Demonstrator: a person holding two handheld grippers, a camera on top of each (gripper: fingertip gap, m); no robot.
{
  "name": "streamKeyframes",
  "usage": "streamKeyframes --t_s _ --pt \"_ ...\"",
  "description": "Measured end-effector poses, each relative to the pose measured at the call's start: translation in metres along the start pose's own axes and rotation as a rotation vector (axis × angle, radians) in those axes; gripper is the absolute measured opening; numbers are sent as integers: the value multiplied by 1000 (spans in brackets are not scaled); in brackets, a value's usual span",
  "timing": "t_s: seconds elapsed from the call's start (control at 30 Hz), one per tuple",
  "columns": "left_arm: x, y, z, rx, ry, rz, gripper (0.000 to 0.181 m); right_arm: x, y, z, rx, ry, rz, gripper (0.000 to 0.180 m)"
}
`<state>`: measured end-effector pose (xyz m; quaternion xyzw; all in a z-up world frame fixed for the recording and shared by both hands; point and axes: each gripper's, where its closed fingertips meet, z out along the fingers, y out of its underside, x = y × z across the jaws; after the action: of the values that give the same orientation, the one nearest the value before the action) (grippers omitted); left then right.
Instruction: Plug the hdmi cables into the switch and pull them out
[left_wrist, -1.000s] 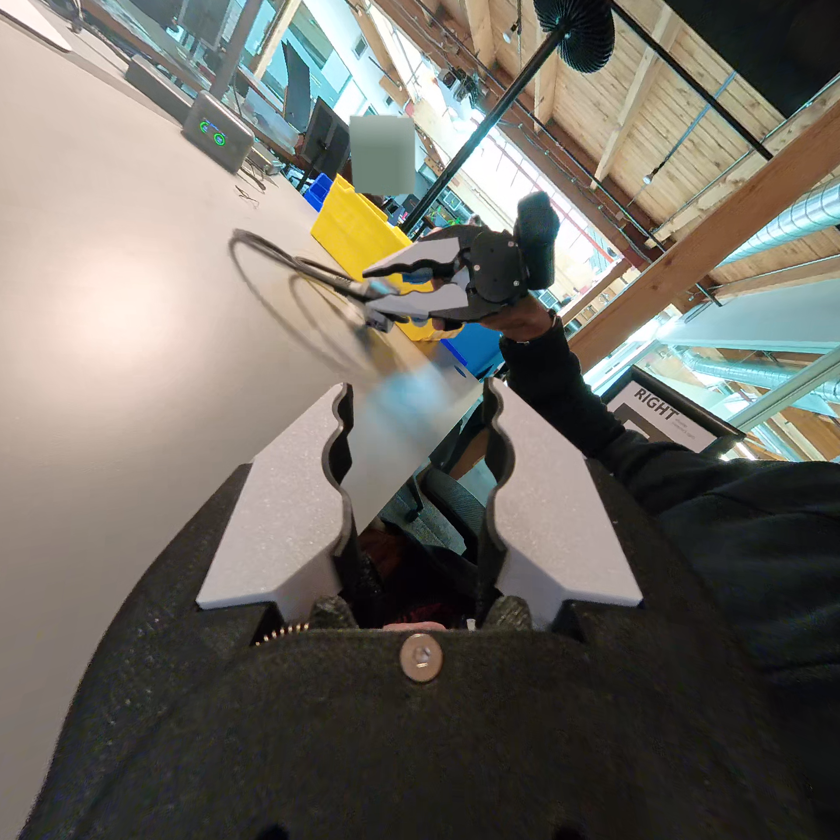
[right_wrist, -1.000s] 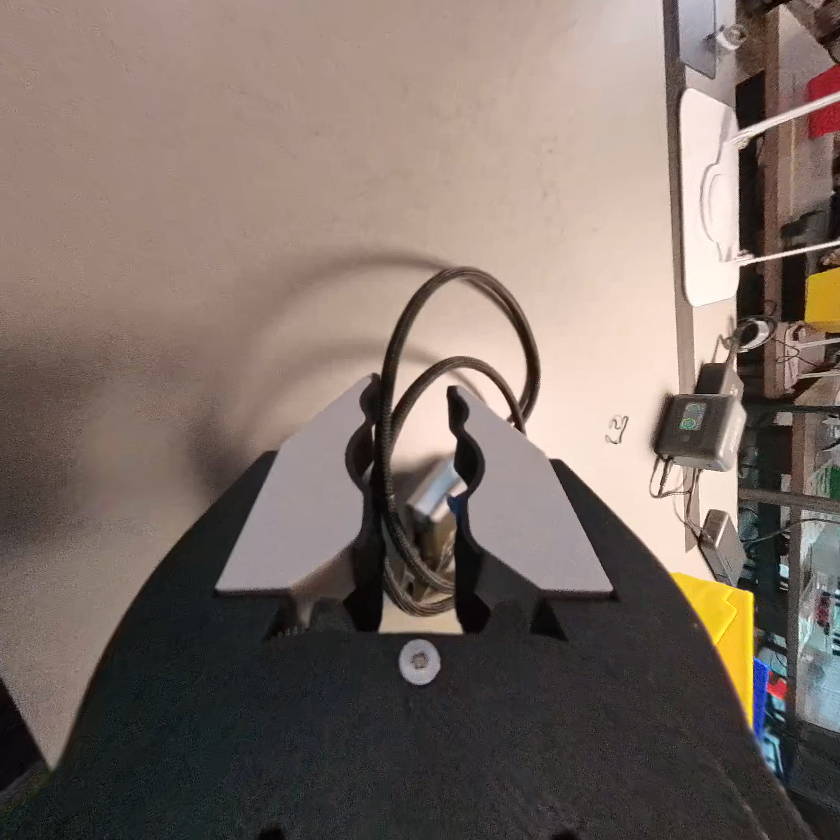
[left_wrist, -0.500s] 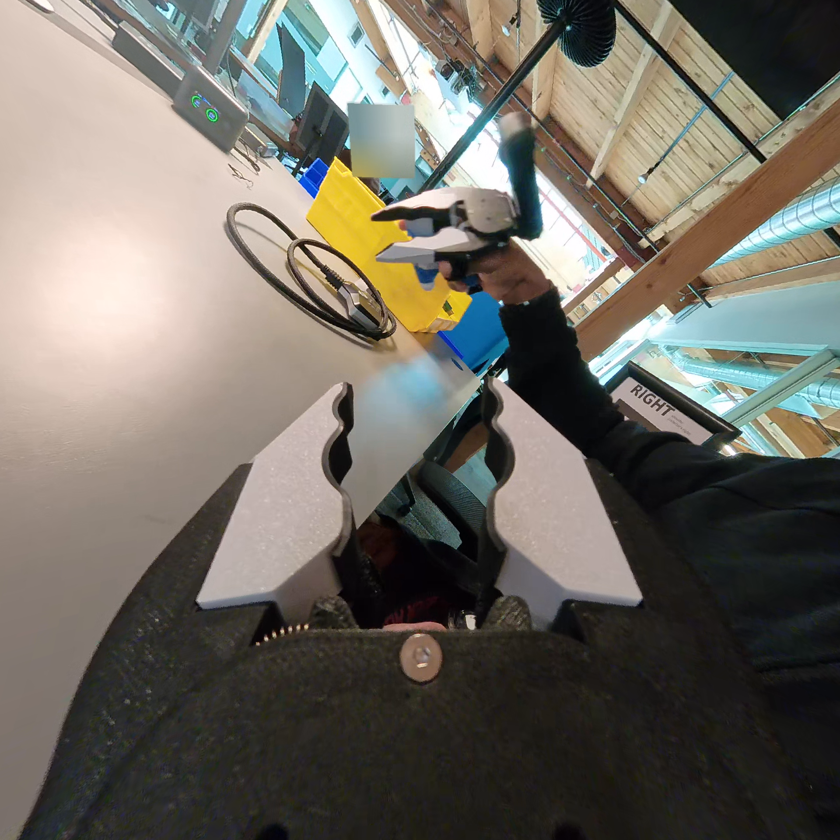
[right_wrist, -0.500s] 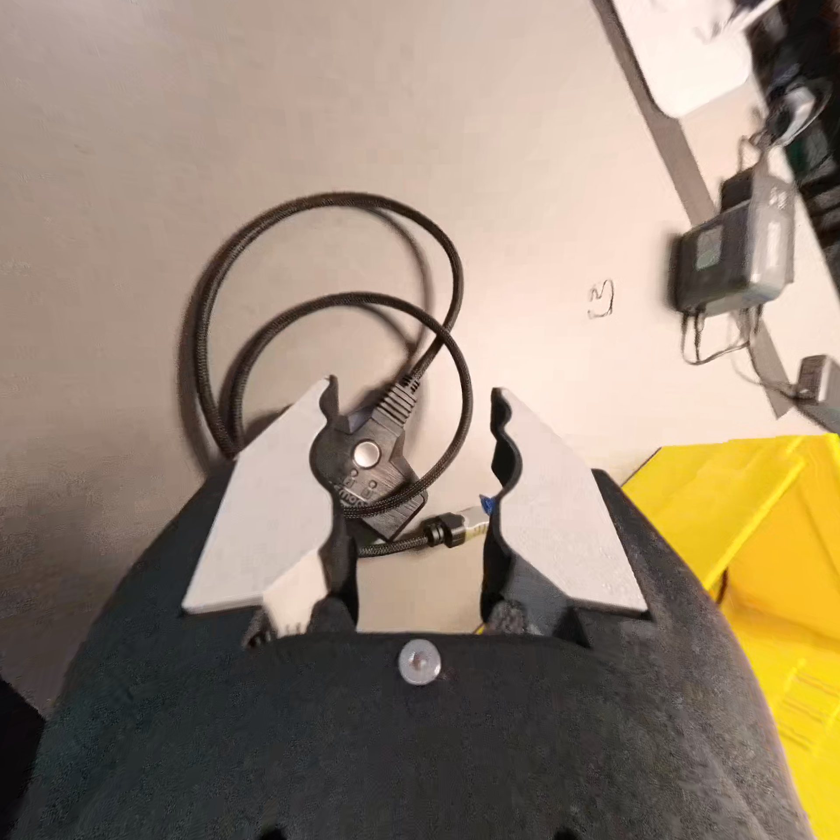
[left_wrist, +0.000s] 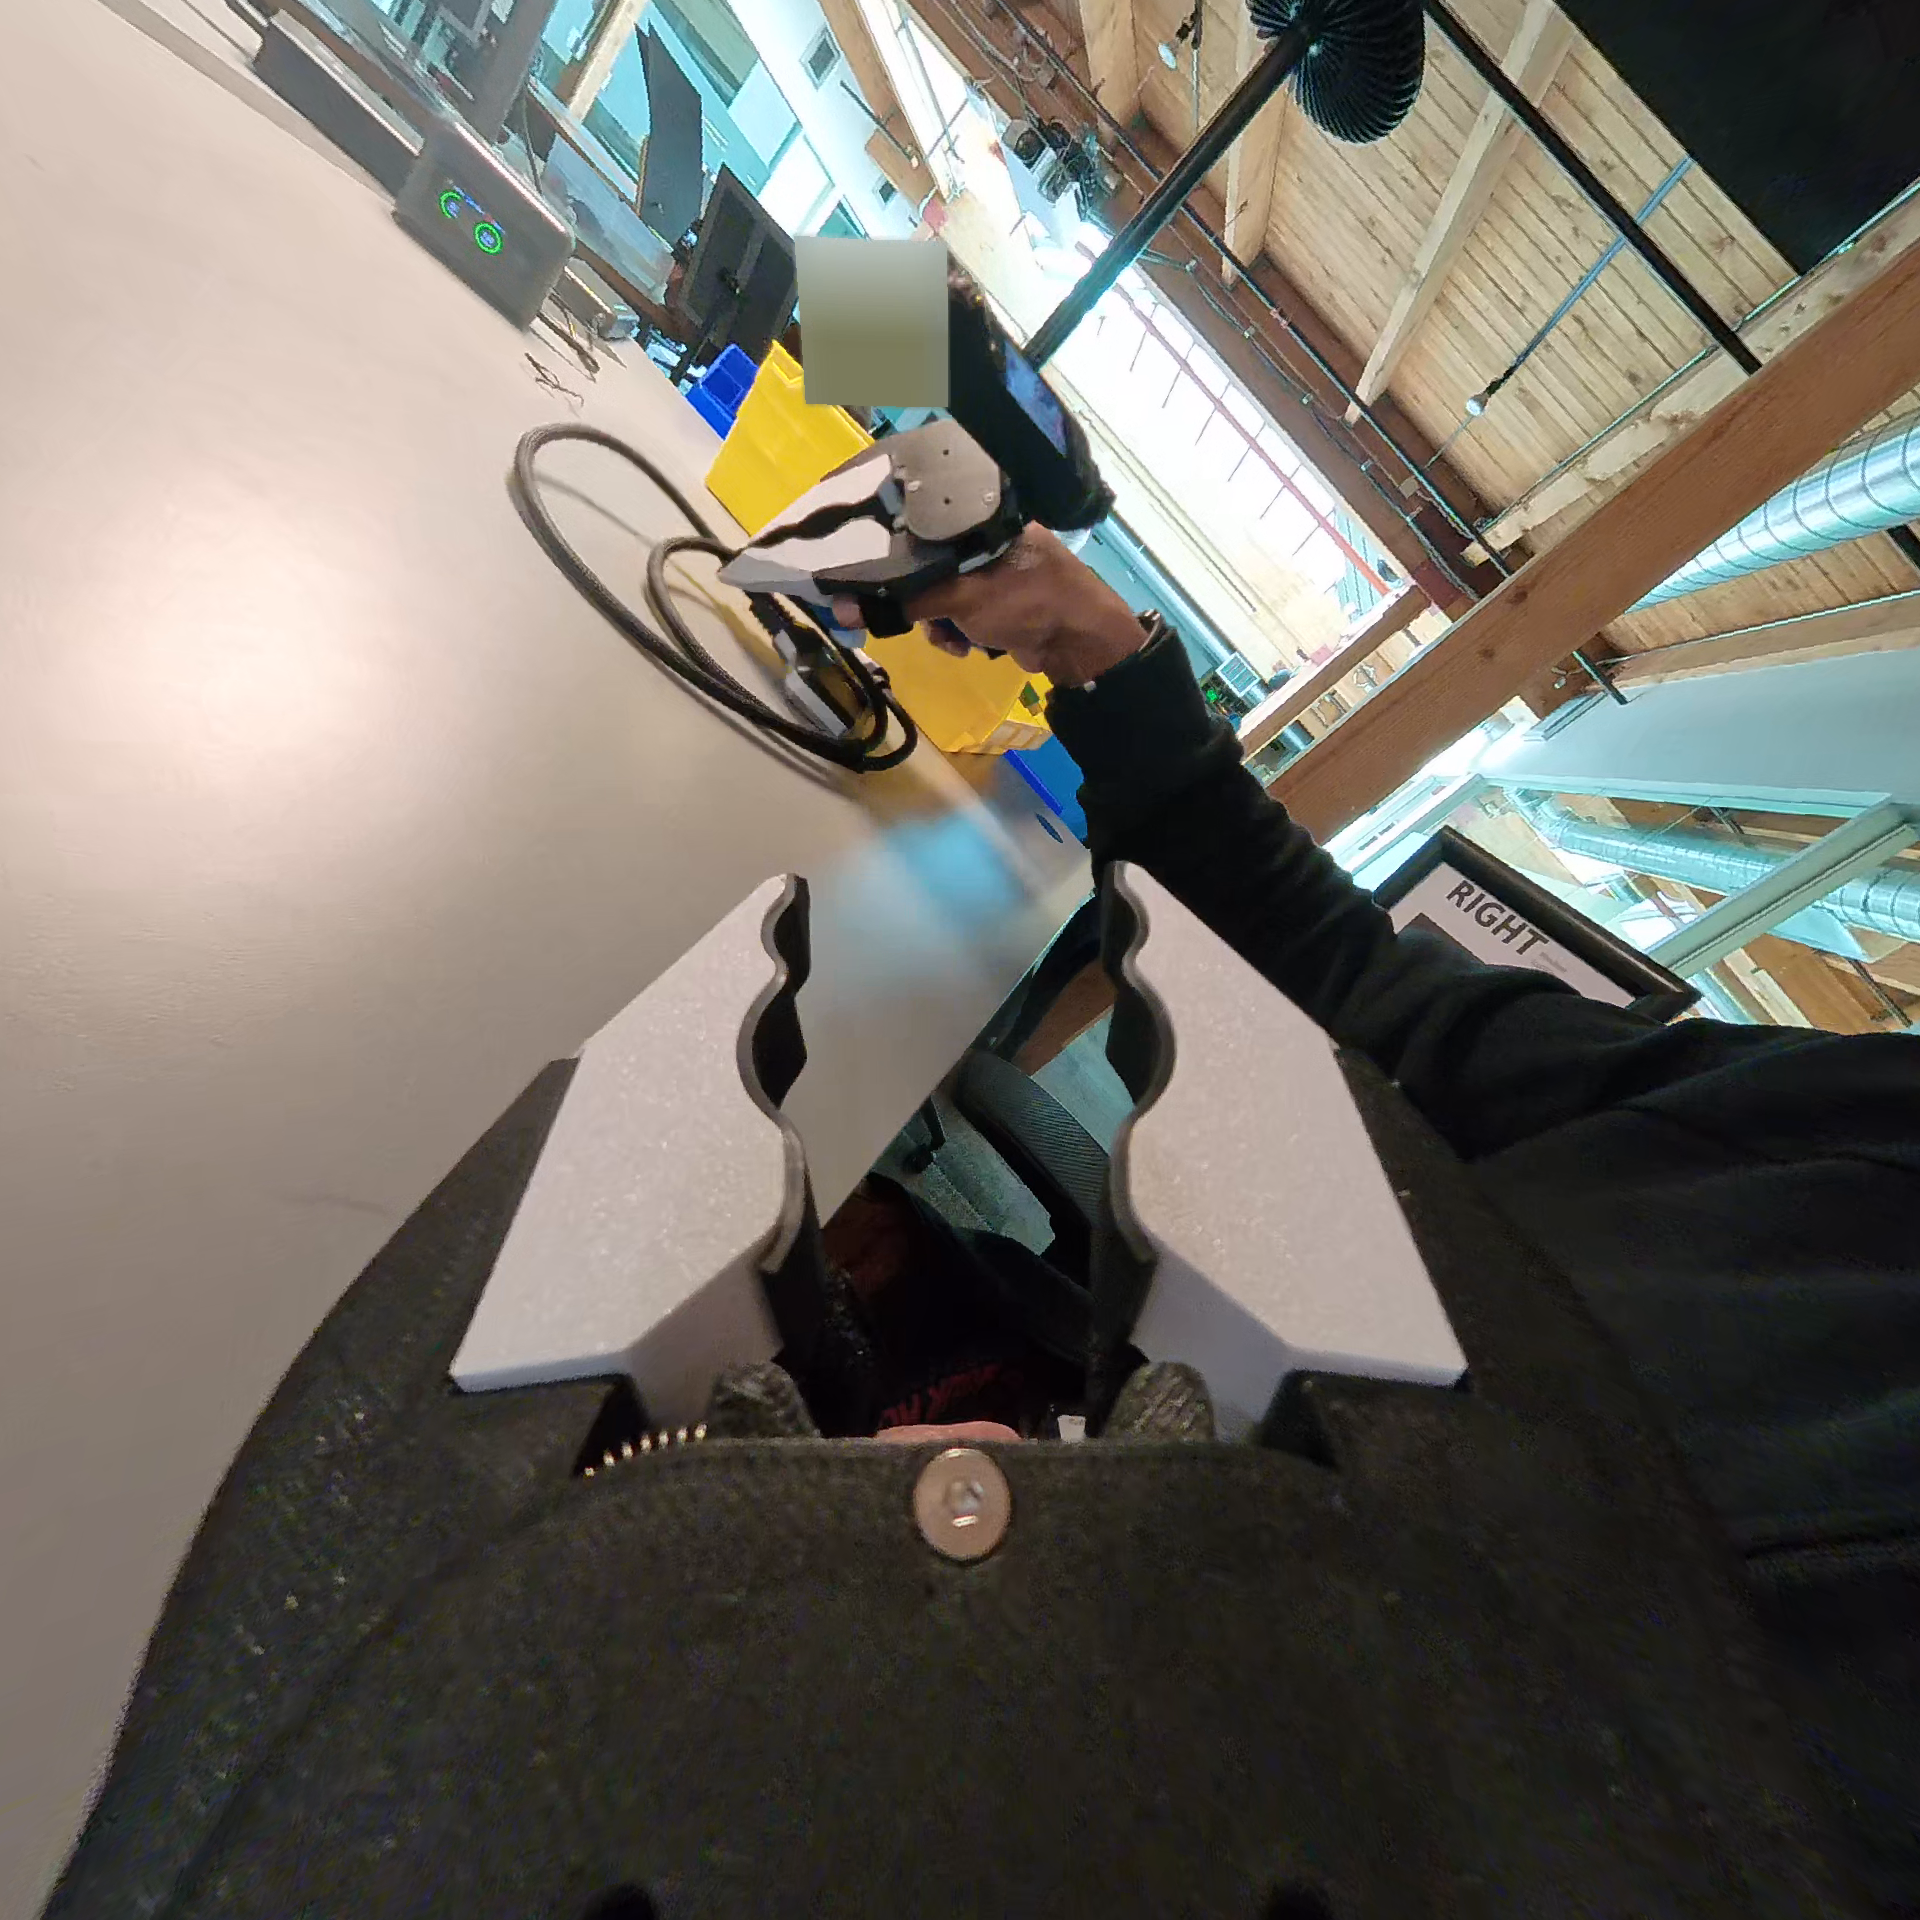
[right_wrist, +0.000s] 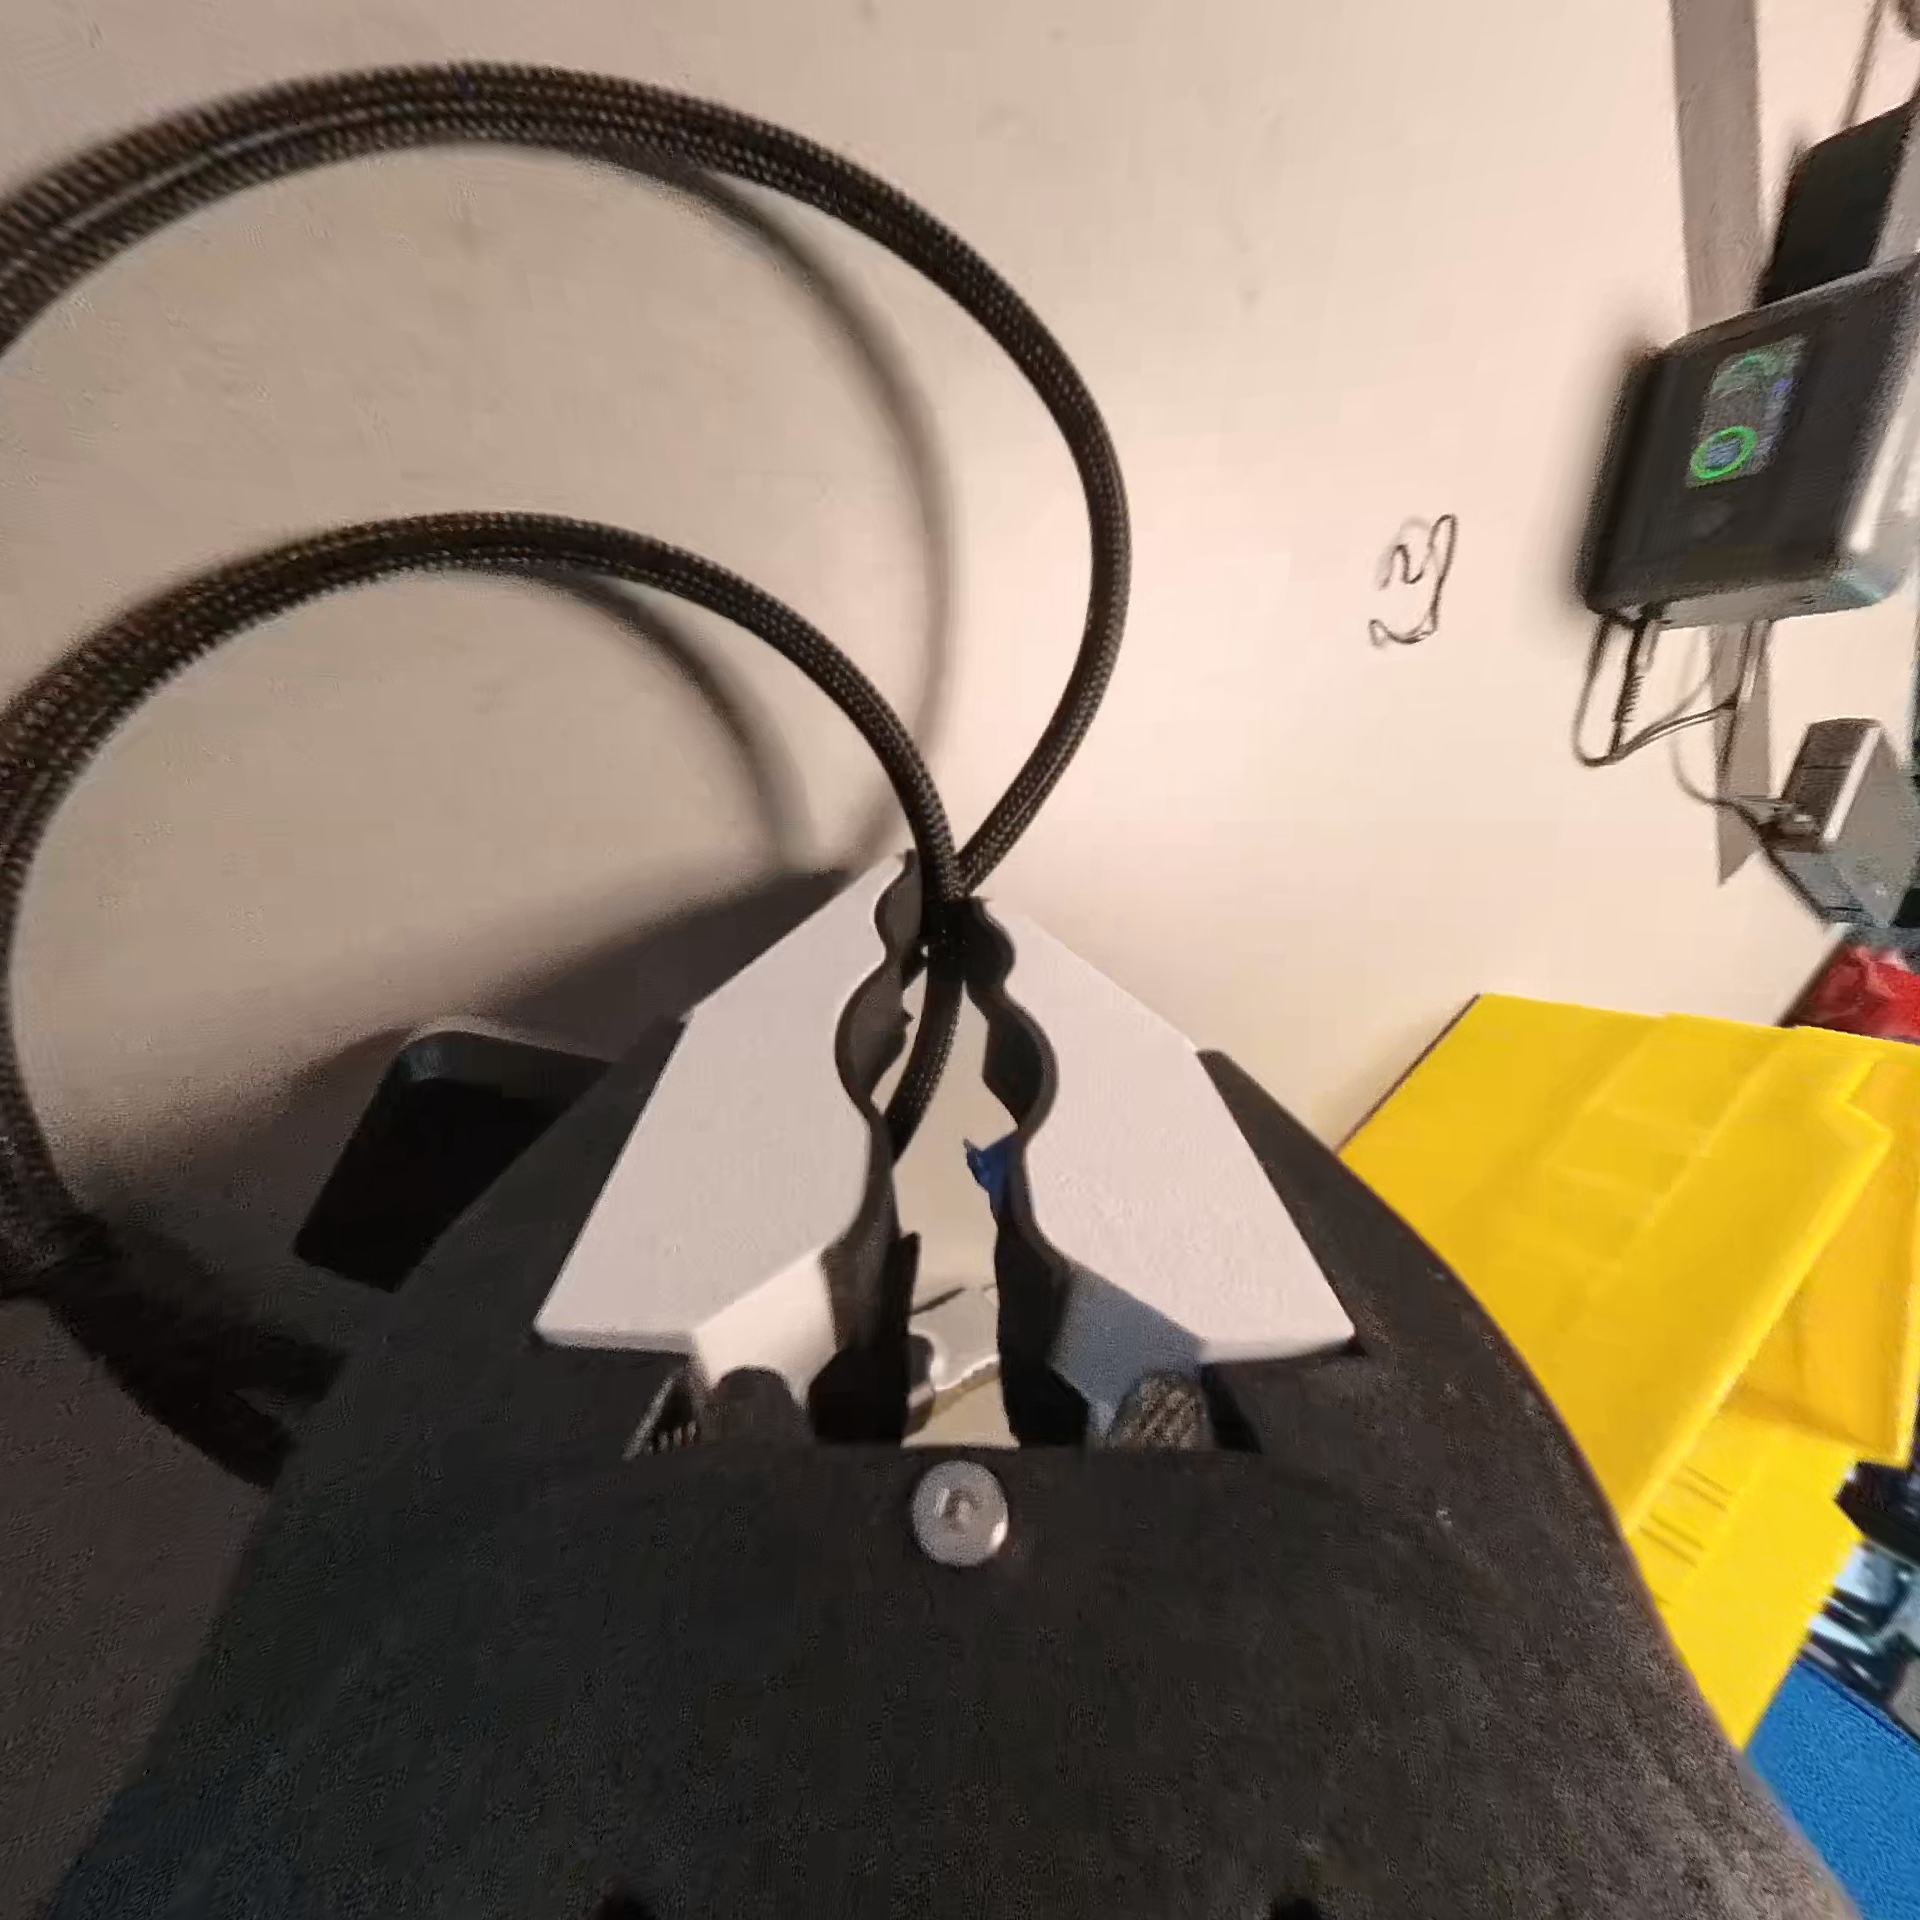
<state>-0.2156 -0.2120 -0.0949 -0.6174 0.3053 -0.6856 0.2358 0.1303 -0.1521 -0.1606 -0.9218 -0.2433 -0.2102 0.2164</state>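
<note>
A black braided hdmi cable (right_wrist: 582, 561) lies in two loops on the pale table (right_wrist: 1247, 312). My right gripper (right_wrist: 948, 906) is shut on the cable where the two loops cross, both pads pressed on the braid. A black flat block (right_wrist: 447, 1132), partly hidden by my left finger, lies beside it. A silver plug (right_wrist: 961, 1340) shows deep between the fingers. In the left wrist view the right gripper (left_wrist: 743, 569) is down at the cable (left_wrist: 582, 561) near the table. My left gripper (left_wrist: 951, 904) is open and empty above the table's near edge.
A yellow bin (right_wrist: 1621, 1195) stands at the right, also in the left wrist view (left_wrist: 790, 457), with a blue bin (left_wrist: 1044, 774) below it. A grey device with green rings (right_wrist: 1745, 488) and its leads sits at the far right. A small wire clip (right_wrist: 1413, 582) lies near it. The tips of one gripper are about 35 centimeters away from the tips of the other.
My right gripper let the cable go onto the table, opened wide and rose, then came back down and shut on the cable's crossing. My left gripper stayed open and still.
</note>
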Motion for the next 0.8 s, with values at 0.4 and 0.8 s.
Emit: streamKeyframes --t_s 0.4,0.8 --pt "0 2 9 -14 22 -7 56 131 -25 -145 523 386 314 8" --pt "5 2 26 -35 45 8 55 274 51 -228 492 742 378 6"
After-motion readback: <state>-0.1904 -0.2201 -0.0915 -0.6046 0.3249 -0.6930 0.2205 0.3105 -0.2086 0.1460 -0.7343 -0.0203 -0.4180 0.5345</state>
